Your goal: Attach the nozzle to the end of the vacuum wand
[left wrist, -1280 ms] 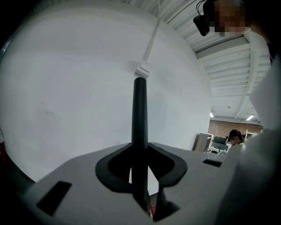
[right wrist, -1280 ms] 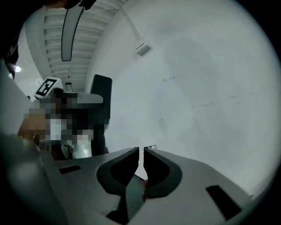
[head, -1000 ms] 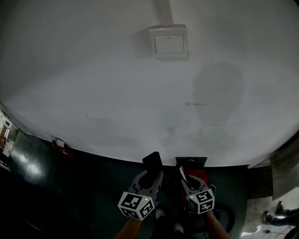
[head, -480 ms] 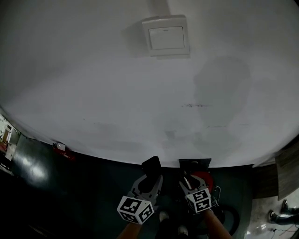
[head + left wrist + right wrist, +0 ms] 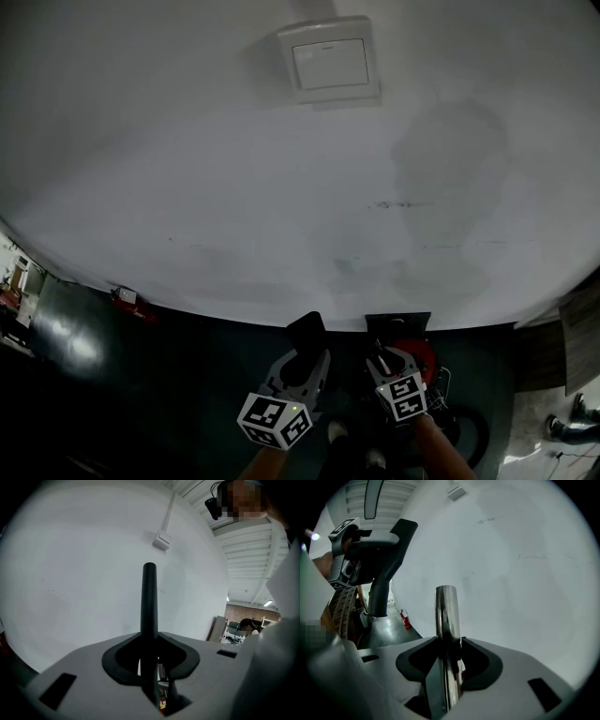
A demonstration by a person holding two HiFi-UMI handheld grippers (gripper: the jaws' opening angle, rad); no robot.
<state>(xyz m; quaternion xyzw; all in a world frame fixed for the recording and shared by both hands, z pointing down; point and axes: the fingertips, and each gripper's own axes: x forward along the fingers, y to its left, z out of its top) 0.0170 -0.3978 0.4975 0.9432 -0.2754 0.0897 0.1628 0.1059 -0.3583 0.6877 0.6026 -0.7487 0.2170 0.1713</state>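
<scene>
nozzle (image 5: 149, 602) is black, clamped in the left tongs (image 5: 151, 654): its tube stands straight up out of the jaw gap in the left gripper view, pads part-open around it and gripping it, free end clear against the white wall (image 5: 187, 169); vacuum wand (image 5: 447, 616) is the chrome tube in the right tongs (image 5: 449, 654), rising upright between the jaws with its open end bare, nothing fitted on it; right jaws stand wide and have just been closing, wand between them, both pads sitting against the tube; nozzle and wand are not joined: in the right gripper view the nozzle hangs off to the upper left of the wand, flat head tilted up and round end pointing down, clearly apart from the chrome tip; head view has both tongs low in frame, side by side with a gap between, both aimed toward the base of the wall, left one carrying the dark nozzle, right one over a red housing (image 5: 419, 356); dark glossy floor (image 5: 169, 375) below; white switch plate (image 5: 328, 58) high on the wall; small red object (image 5: 404, 619) on the floor by the wall foot, too small to identify
</scene>
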